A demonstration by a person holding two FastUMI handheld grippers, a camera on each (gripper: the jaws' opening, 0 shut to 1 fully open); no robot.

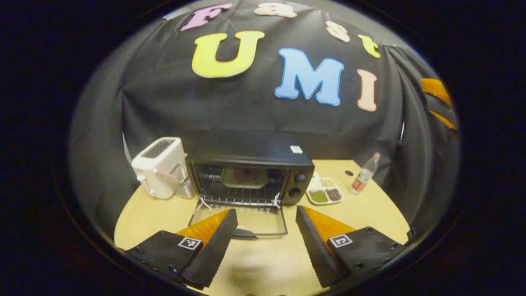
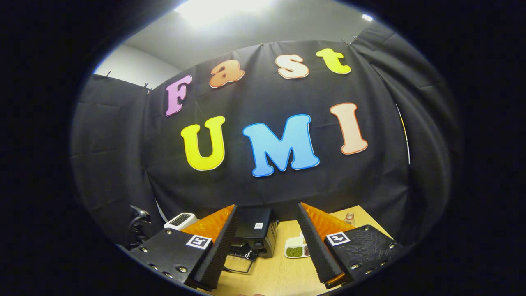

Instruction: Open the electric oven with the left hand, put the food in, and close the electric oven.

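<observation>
The black electric oven (image 1: 250, 172) stands with its glass door (image 1: 246, 220) folded down, and a tray with food (image 1: 243, 176) lies on the rack inside.

On the round wooden surface (image 1: 370, 209), the oven is between a white toaster (image 1: 162, 166) and a white divided plate (image 1: 324, 191); a plastic bottle (image 1: 363, 174) stands near. The left claw (image 1: 266, 226) is released, empty, before the door. The right claw (image 2: 266, 230) is released, held higher.

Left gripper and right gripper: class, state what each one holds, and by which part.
Nothing is held. The left gripper and right gripper are both open and empty.
</observation>
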